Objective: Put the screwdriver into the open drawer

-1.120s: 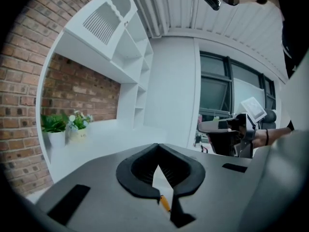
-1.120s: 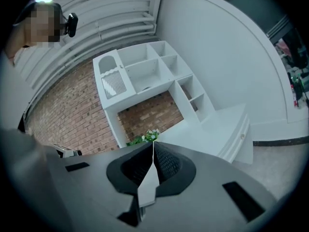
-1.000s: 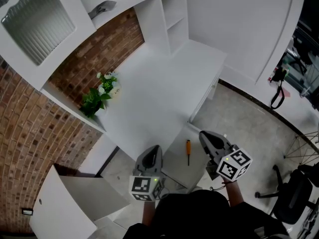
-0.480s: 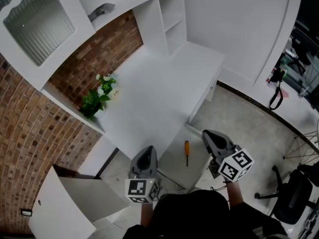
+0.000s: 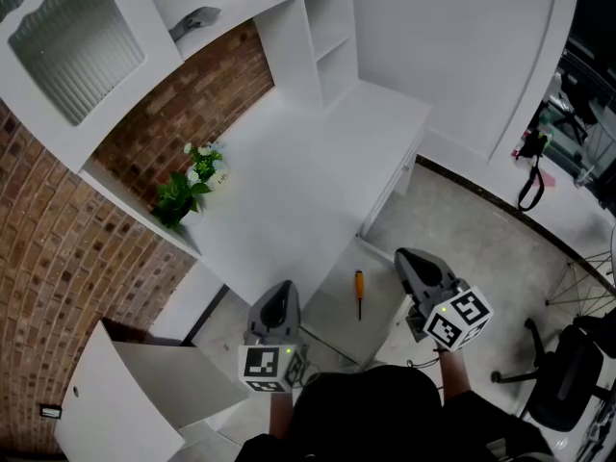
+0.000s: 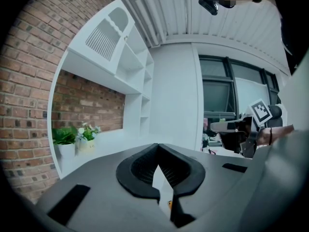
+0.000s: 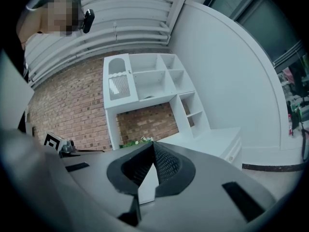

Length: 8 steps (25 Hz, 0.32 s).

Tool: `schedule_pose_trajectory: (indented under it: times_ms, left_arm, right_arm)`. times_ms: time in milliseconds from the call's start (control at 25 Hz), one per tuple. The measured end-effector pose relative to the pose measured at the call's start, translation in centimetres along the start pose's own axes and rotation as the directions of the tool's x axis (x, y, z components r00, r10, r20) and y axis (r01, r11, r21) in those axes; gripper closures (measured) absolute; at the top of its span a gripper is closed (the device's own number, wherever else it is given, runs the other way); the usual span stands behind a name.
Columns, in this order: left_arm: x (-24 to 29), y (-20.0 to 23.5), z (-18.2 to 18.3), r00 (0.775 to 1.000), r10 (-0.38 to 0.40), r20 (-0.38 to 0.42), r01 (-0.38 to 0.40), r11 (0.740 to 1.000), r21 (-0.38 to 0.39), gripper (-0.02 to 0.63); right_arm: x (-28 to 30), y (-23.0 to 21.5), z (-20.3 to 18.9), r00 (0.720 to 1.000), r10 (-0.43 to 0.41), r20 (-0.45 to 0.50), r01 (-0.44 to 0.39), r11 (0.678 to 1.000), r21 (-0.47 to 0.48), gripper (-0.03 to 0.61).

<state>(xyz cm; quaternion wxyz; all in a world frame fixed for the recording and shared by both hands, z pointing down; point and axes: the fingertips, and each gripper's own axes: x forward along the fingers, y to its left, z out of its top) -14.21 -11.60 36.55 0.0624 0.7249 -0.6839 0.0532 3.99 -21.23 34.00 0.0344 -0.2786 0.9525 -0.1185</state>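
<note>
The screwdriver (image 5: 359, 294), orange handle and dark shaft, lies inside the open white drawer (image 5: 332, 318) that sticks out from the desk front. My left gripper (image 5: 280, 291) hovers at the drawer's left side, shut with nothing in it. My right gripper (image 5: 408, 257) hangs just right of the drawer, also shut and empty. In the left gripper view the jaws (image 6: 157, 149) meet at their tips, and a speck of orange shows below them. The right gripper view shows its jaws (image 7: 153, 146) closed, pointing level toward the desk and shelves.
The white desk top (image 5: 298, 171) carries a leafy potted plant (image 5: 176, 198) and a small flower pot (image 5: 208, 162) against the brick wall. A shelf unit (image 5: 332, 27) rises at the back. An open cabinet door (image 5: 125, 393) stands lower left, an office chair (image 5: 568, 373) lower right.
My right gripper has drifted slightly right, away from the drawer, and the left gripper has eased a little left and back. The screwdriver has stayed put in the drawer.
</note>
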Motion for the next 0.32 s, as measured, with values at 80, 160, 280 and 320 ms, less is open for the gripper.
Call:
schedule_pose_trajectory:
  times_ms: [80, 160, 280, 320]
  left_arm:
    - [-0.08, 0.06, 0.02, 1.0, 0.003, -0.003, -0.003, 1.0, -0.001, 0.605]
    - [-0.1, 0.15, 0.06, 1.0, 0.005, -0.003, -0.005, 1.0, -0.001, 0.605]
    - [-0.06, 0.06, 0.45, 1.0, 0.0, 0.01, 0.0, 1.0, 0.003, 0.605]
    - [-0.06, 0.02, 0.58, 1.0, -0.001, 0.014, 0.0, 1.0, 0.003, 0.605]
  right_arm:
    - [-0.13, -0.05, 0.1, 1.0, -0.002, 0.001, 0.002, 1.0, -0.001, 0.563]
    - [-0.17, -0.09, 0.16, 1.0, -0.003, 0.001, 0.003, 1.0, -0.003, 0.563]
    - [-0.26, -0.15, 0.32, 1.0, -0.005, 0.004, 0.005, 1.0, -0.006, 0.563]
    - [-0.31, -0.17, 0.38, 1.0, -0.006, 0.005, 0.006, 1.0, -0.007, 0.563]
